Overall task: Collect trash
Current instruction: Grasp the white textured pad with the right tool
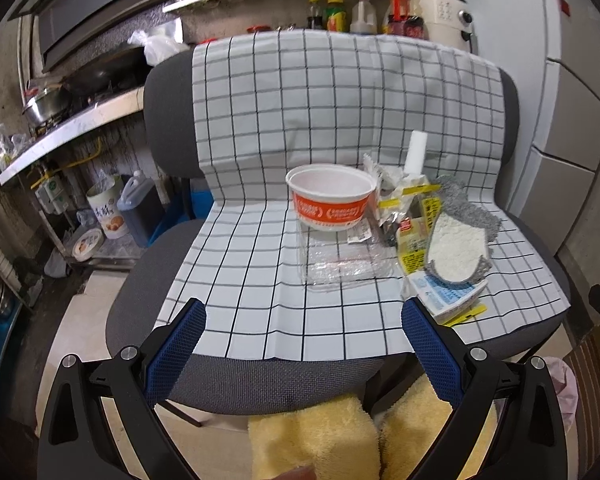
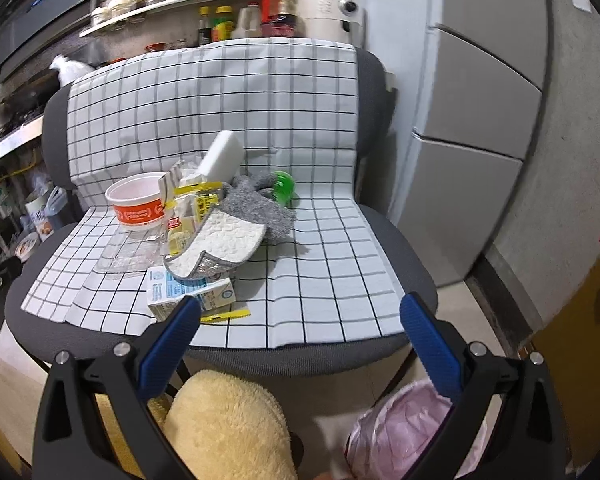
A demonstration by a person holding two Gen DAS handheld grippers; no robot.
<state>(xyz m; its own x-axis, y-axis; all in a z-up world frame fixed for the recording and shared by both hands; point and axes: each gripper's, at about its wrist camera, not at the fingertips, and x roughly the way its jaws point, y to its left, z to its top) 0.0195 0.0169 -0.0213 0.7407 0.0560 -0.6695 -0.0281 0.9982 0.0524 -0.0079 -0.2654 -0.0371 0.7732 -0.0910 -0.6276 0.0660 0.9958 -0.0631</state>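
Trash heaped on checked cloth [image 1: 260, 272] draped over grey chair [image 1: 168, 92], toward right half of seat in left wrist view. Orange-and-white paper bowl [image 1: 331, 200] upright at left edge of heap; clear plastic tray [image 1: 342, 262] flat just in front of bowl, touching its base. Yellow wrappers [image 1: 414, 236] bunched beside bowl, partly under grey-edged white insole [image 1: 458, 248]. Blue-and-white carton [image 2: 190, 290] lying on its side at front of heap, insole tip resting on it. White foam block [image 2: 222, 156] propped tilted at back; grey sock [image 2: 260, 200] under and behind insole; green round object [image 2: 282, 186] just beyond sock, identity unclear. Left gripper [image 1: 302, 322] spread wide, nothing between blue pads, hovering short of seat front. Right gripper [image 2: 298, 314] equally wide apart and empty, left finger overlapping carton in view; contact not determinable. Pink-lined bin [image 2: 396, 428] below on floor; yellow fleece [image 2: 224, 428] beneath both grippers.
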